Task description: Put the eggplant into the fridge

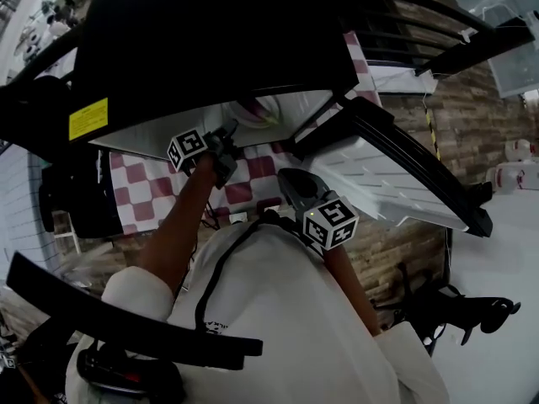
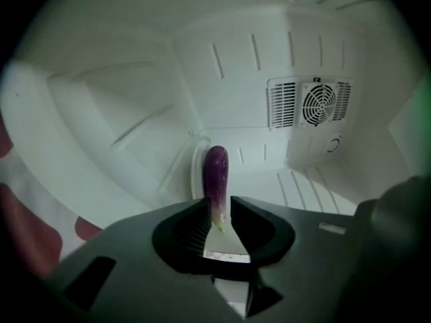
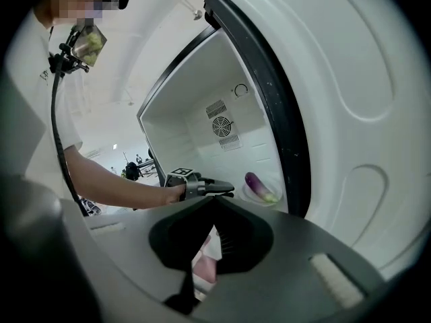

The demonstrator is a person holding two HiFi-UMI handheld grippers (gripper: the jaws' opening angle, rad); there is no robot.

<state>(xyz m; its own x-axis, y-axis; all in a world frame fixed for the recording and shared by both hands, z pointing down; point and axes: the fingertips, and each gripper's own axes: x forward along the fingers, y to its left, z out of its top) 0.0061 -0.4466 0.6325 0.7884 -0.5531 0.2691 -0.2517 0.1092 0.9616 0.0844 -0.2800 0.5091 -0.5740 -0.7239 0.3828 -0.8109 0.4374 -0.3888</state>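
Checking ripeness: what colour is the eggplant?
Eggplant: purple, pale green at one end; best in left gripper view.

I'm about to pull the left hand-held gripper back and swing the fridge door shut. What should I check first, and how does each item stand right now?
1. The eggplant is inside the fridge: ok, it lies on the white plate.
2. The left hand-held gripper is off the eggplant: ok, jaws apart, tips short of it.
3. The left hand-held gripper is out of the fridge: not ok, it reaches into the opening.
4. The door is free to swing: not ok, that gripper stands in the doorway.
5. The right hand-held gripper is empty: ok, jaws together on nothing.
6. The right hand-held gripper touches the door: cannot tell.
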